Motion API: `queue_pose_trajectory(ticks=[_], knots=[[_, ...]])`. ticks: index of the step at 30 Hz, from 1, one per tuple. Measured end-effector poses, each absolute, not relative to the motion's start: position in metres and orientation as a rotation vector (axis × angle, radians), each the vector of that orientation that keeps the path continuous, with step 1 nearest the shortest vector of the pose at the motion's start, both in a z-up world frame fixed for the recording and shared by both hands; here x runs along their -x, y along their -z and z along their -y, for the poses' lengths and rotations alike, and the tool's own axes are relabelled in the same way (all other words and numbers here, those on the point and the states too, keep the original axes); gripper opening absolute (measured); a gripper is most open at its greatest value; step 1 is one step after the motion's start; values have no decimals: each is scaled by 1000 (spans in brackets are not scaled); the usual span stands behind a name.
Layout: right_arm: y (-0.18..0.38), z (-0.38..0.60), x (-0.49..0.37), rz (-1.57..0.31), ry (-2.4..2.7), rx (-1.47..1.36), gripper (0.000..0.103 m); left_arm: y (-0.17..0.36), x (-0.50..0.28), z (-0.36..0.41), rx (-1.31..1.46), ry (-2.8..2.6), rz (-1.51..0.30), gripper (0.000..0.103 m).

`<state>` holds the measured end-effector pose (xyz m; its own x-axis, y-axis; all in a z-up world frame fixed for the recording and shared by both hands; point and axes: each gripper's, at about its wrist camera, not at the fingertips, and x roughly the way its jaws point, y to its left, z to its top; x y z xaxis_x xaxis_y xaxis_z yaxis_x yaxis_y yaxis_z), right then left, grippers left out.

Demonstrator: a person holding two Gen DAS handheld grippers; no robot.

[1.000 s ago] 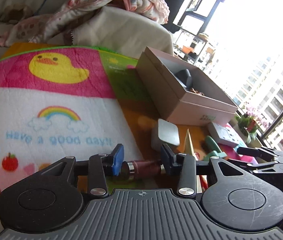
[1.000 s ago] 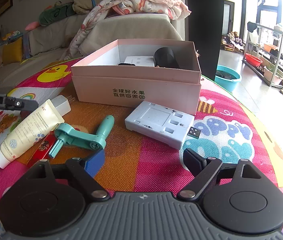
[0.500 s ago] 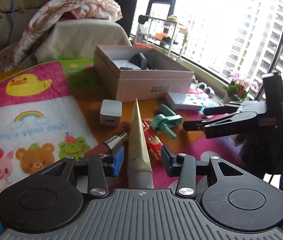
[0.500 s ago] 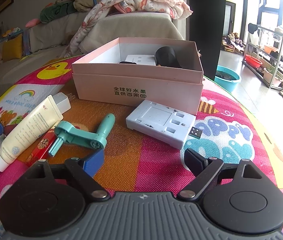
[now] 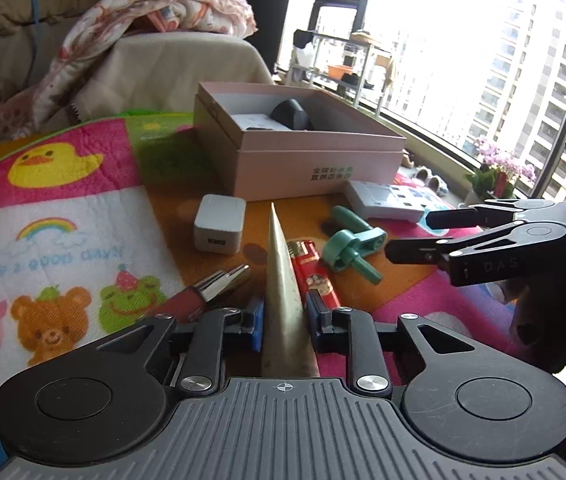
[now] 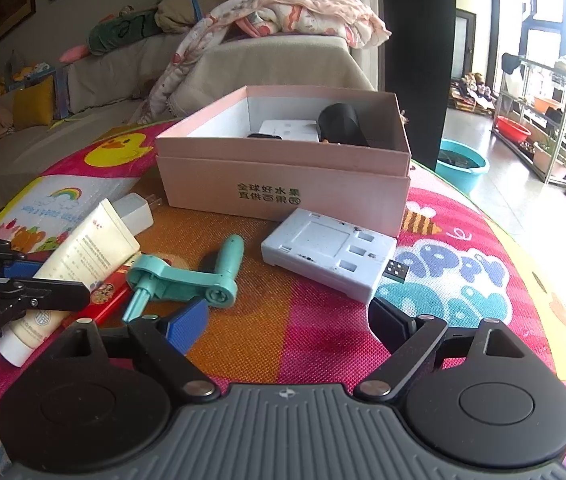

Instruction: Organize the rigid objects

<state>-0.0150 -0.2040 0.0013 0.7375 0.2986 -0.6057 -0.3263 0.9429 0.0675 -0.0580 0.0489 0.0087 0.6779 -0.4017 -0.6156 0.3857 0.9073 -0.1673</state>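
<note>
My left gripper (image 5: 284, 322) is shut on the cream tube (image 5: 283, 300), which also shows in the right wrist view (image 6: 79, 256). A dark red pen-like stick (image 5: 207, 290) lies on the mat just left of it. A red lighter (image 5: 313, 272), a teal crank handle (image 5: 349, 246), a white charger (image 5: 219, 230) and a pale blue power strip (image 6: 329, 248) lie before the pink box (image 6: 283, 188), which holds a black object (image 6: 341, 124). My right gripper (image 6: 283, 320) is open and empty above the mat, near the crank handle (image 6: 187, 276).
The objects lie on a colourful printed mat (image 6: 463, 280) over a round table. A sofa with a blanket (image 6: 283, 16) stands behind. A window (image 5: 483, 60) and a metal shelf are to the right.
My left gripper let go of the dark red stick, swung over to the cream tube and closed on it. The right gripper moved slightly forward and stayed open.
</note>
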Motion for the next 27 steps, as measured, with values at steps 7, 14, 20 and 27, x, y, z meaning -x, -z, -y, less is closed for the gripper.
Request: queue_pose_trajectory(ticks=[7,14,20,27], knots=[[-2,169,2,-718,-456,14,88,-6,74,-67,68,407,-721,27],[-4,159,-6,-735,-459,46,71,-2,80,-43,-40,441,-681,36],[-3,187,19,-708,-400,105,71,-2,79,-32,-93,445,-687,44],[3,196,35,-692,-382,142,69,-5,77,-39,-31,389,-702,26]])
